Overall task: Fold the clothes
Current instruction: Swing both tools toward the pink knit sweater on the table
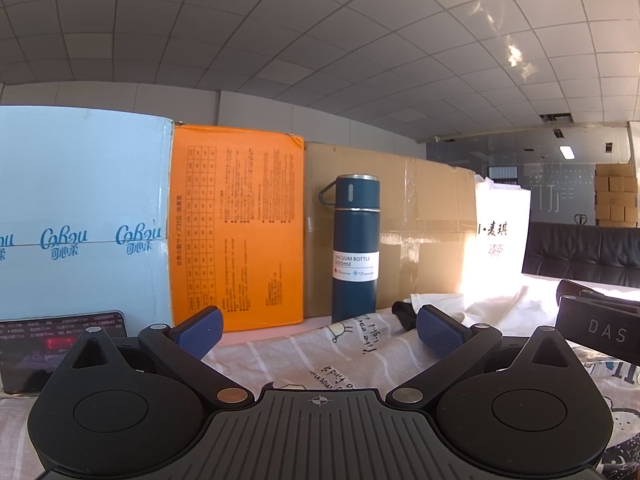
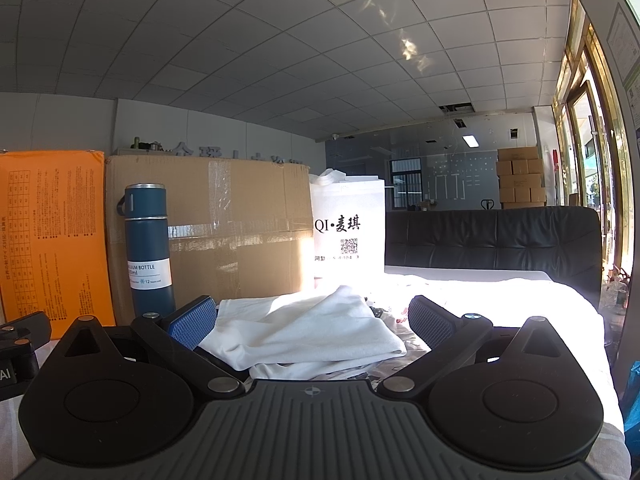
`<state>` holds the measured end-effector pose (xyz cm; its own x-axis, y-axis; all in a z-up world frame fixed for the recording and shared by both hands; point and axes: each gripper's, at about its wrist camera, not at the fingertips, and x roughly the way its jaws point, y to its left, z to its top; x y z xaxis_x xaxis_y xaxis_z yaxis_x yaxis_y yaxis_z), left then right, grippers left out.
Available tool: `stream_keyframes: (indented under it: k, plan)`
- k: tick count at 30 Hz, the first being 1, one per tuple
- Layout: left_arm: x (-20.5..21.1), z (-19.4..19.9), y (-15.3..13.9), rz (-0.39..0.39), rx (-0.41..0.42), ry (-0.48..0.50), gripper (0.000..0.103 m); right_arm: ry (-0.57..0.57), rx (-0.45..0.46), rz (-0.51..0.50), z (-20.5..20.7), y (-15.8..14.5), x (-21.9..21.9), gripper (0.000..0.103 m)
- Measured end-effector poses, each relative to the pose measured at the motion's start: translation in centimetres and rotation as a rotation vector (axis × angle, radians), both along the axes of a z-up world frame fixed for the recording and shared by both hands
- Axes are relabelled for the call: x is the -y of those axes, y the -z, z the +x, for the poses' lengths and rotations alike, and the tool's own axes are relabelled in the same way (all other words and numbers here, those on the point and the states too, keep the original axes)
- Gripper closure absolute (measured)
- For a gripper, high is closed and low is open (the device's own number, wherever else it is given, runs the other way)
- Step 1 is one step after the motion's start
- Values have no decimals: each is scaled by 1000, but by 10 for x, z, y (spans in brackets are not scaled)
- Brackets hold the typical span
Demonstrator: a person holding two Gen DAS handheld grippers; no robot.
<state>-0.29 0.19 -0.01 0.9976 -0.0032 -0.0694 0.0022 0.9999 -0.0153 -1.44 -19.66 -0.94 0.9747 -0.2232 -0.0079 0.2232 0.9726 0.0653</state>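
A white garment (image 2: 316, 332) lies crumpled on the patterned bedsheet (image 1: 320, 352), just ahead of my right gripper (image 2: 316, 322), between its spread blue-padded fingers. The right gripper is open and holds nothing. The same white garment shows at the right of the left wrist view (image 1: 500, 308), with a dark piece of cloth (image 1: 404, 312) beside it. My left gripper (image 1: 318, 330) is open and empty, low over the printed sheet. The right gripper's body (image 1: 596, 320) shows at the right edge of the left wrist view.
A blue vacuum bottle (image 1: 355, 248) stands against a brown cardboard box (image 1: 424, 232). An orange box (image 1: 240, 232) and a light blue box (image 1: 80, 216) stand to its left. A white bag (image 2: 348, 232) and a black headboard (image 2: 492, 240) stand at the right. A phone (image 1: 44, 344) leans at the left.
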Motion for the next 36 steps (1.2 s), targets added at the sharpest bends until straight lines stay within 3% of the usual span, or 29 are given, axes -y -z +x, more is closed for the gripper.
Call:
stream_keyframes:
  k: [6,9,16,20,28,32,36]
  plan:
    - [-6,-13,-4,-56,106,-5,0,-52,79,26,-12,-2,2,0]
    - [-14,-17,-6,-145,145,23,0,-88,90,74,-12,-2,8,0]
    - [-20,-23,-11,-225,165,81,0,-216,95,224,-9,-3,28,0]
    - [-12,-42,-19,-181,226,86,0,-288,79,292,-9,-4,36,0]
    - [-5,-100,-40,-71,322,37,0,-383,63,273,-19,-7,27,0]
    - [-23,-130,-50,-53,346,-33,0,-423,37,259,-24,-8,20,0]
    - [-52,-159,-61,-50,378,-192,0,-486,18,269,-35,-12,11,0]
